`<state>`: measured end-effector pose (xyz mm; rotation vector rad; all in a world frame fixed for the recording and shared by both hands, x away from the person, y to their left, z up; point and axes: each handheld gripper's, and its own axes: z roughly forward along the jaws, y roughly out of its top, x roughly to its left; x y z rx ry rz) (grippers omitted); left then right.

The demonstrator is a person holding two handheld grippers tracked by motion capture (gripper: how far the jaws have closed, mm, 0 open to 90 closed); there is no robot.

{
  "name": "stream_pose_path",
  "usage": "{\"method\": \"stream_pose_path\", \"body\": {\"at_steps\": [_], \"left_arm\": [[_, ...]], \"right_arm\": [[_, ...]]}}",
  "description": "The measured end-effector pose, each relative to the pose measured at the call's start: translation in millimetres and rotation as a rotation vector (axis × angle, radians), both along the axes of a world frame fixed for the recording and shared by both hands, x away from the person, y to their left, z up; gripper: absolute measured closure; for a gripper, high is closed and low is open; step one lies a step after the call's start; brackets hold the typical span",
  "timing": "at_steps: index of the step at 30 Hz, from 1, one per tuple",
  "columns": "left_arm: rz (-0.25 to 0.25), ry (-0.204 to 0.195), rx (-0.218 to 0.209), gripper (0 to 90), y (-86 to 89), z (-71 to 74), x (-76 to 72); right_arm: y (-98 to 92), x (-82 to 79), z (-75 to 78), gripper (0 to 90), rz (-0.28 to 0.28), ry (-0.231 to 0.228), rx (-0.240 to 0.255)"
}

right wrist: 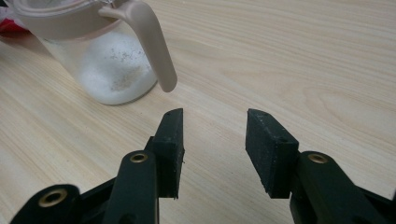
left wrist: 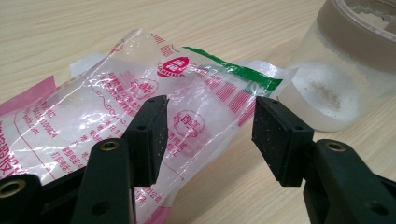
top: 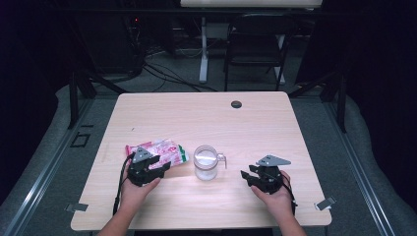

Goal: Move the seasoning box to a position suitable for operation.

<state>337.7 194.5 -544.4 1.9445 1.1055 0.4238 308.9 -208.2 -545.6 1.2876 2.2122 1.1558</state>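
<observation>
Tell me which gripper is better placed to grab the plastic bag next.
Left. The left gripper hangs open over the plastic bag; the right gripper is beyond the jar.

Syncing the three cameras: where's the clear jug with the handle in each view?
High view: jug at table centre, between both grippers.
Left gripper view: jug top right, beside the plastic packet.
Right gripper view: jug top left.
Shared landmark: white powder inside.
</observation>
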Motion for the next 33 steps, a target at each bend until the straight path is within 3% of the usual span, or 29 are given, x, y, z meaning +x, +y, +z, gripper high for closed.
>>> {"method": "stream_pose_path", "body": {"at_steps": [11, 23, 29, 33], "left_arm": [[0.007, -0.005, -0.023, 45.4, 4.6, 3.6, -8.1], [0.077, -0.027, -0.030, 45.5, 27.2, 5.7, -25.2], [0.092, -0.028, -0.018, 45.5, 35.0, 4.9, -32.2], [0.115, -0.028, -0.021, 45.6, 41.9, 4.4, -36.9]], "right_arm": [[10.0, -0.4, 1.5, 58.5, 0.034, -0.026, -0.016], [40.7, 11.3, -3.6, 59.3, 0.113, -0.030, -0.049], [55.8, 24.2, -10.6, 62.5, 0.138, -0.015, -0.093], [62.0, 33.6, -15.9, 64.7, 0.131, 0.003, -0.089]]}}
